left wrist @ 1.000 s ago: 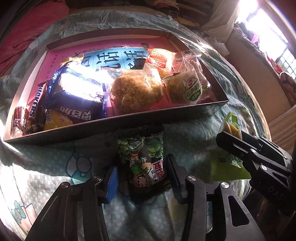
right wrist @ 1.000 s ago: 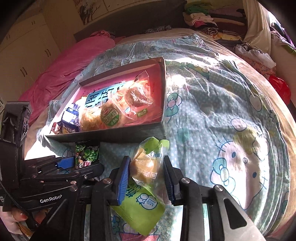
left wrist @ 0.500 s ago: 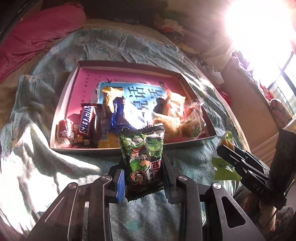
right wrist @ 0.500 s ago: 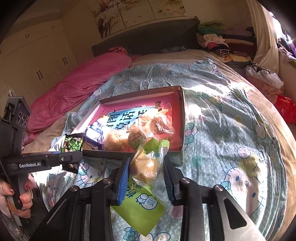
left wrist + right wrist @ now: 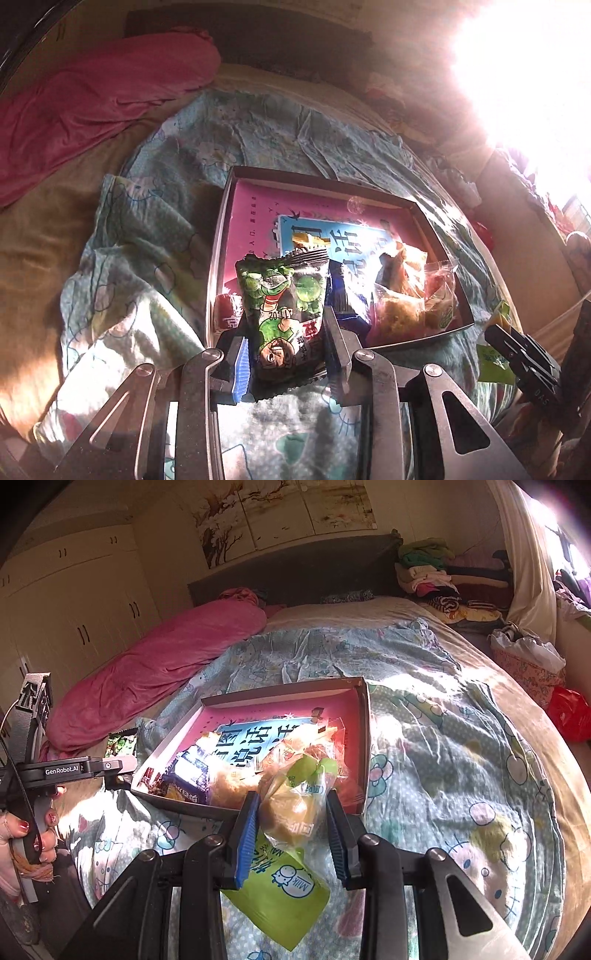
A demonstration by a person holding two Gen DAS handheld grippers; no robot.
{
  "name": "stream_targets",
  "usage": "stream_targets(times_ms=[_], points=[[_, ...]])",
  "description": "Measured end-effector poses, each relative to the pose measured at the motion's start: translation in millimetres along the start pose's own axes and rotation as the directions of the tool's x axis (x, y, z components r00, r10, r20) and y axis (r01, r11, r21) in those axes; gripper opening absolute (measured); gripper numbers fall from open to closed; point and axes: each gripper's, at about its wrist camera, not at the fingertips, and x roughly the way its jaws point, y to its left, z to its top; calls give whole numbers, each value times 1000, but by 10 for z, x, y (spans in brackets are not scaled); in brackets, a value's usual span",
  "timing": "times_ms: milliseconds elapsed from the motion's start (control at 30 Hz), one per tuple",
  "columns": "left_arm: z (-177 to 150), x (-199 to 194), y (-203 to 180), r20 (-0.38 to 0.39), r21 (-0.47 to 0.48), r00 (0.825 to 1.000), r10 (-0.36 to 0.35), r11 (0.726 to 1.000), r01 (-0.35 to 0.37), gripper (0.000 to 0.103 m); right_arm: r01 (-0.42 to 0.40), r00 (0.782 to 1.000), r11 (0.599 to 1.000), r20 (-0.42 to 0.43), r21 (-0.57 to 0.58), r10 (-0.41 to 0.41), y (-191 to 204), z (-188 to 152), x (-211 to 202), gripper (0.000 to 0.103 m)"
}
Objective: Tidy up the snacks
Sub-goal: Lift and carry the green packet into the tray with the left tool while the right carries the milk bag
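Since both my hands are full right now, here's how the two packs feel, going left to right. My left gripper (image 5: 288,354) is clamped on the green pea snack bag (image 5: 282,314) low down near its bottom seam, jaws narrowed onto it, having just been closing with the bag between them. It's a light, puffy foil pouch, crinkly and a bit slick, so I'd guess squeezing the air-filled middle would let it squirm; grabbing near the crimped end seems the safer bet. Its long axis stands up out of the jaws, top seam pointing away from me toward the snack box (image 5: 221,236), and it hangs in the air over the box's near left corner. Over on the other side, my right gripper (image 5: 291,823) has its pads pressed on the clear-wrapped bun pack (image 5: 291,812), right across the soft bun itself. That one's squishy and probably crushes easily, so a gentle hold is all I'd trust. Its lime-green end (image 5: 280,893) dangles down toward me, the twisted top aims at the box (image 5: 364,738), and it hovers just in front of the box's near wall above the bedspread (image 5: 443,775).
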Motion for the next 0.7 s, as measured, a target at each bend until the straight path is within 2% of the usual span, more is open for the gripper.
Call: stream_targets(times_ms=[400,700], points=[[7,315,-100,-42,30,999,15,999,-14,34,21,999,1000,27,11,-21,-112,110,53,35],[20,389,-136,-53,39,998,17,999,-15,34,30,999,1000,40,1,-30,-148,193,135,35]])
